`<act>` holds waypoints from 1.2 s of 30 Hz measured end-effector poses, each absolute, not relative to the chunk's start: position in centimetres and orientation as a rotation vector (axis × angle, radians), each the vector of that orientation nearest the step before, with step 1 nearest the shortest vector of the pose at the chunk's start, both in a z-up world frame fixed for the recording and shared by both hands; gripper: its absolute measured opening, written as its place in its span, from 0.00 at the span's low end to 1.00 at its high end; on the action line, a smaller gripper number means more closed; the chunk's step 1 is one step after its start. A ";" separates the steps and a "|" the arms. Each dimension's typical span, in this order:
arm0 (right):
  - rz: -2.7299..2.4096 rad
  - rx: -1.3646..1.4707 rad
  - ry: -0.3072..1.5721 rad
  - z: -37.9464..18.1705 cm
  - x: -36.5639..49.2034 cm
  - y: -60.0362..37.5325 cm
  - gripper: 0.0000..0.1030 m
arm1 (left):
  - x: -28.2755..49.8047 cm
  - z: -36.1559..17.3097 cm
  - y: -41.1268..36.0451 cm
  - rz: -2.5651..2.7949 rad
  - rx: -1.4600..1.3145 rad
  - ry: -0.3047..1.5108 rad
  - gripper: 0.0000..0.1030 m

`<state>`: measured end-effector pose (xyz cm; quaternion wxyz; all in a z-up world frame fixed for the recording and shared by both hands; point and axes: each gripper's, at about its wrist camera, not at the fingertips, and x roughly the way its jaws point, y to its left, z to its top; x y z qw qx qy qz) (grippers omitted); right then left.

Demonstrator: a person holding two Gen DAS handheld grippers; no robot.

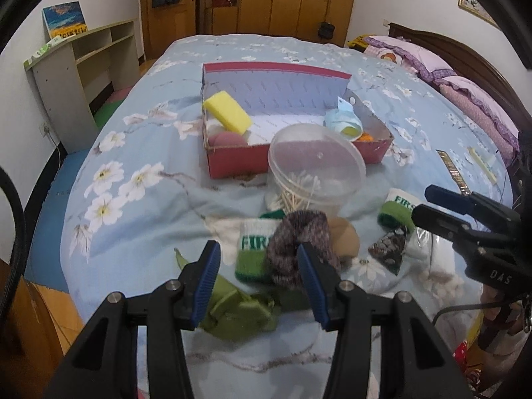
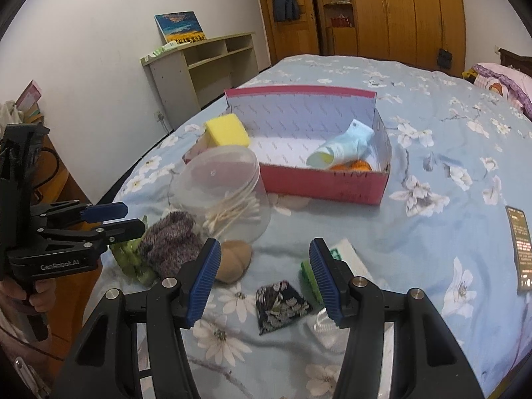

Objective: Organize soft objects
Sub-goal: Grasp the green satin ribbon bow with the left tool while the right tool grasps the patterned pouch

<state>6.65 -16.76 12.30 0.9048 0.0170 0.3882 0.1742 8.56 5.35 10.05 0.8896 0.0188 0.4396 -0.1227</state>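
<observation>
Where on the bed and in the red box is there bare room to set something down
Free: the box floor's middle, between the yellow sponge and the blue sock; also the quilt right of the box, up to the dark card. Crowded: the near strip around the clear tub, knitted sock and patterned pouch.

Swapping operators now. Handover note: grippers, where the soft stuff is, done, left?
Left gripper: jaws open, empty, over the pile. Right gripper: jaws open, empty.
Done: yellow sponge on the red box corner; blue sock inside.
Left on the bed: grey knit sock, two green-and-white wristbands, green cloth, patterned pouch, tan pad.
</observation>
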 end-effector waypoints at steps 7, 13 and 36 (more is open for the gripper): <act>0.350 0.028 0.822 11.4 5.9 -16.9 0.55 | 7.4 9.2 6.3 -0.231 0.013 0.938 0.50; 0.345 0.034 0.832 11.0 5.4 -17.2 0.55 | 6.5 8.8 7.0 -0.212 0.000 0.947 0.56; 0.361 0.050 0.861 9.8 5.1 -17.3 0.55 | 7.0 5.3 7.8 -0.232 -0.099 0.999 0.57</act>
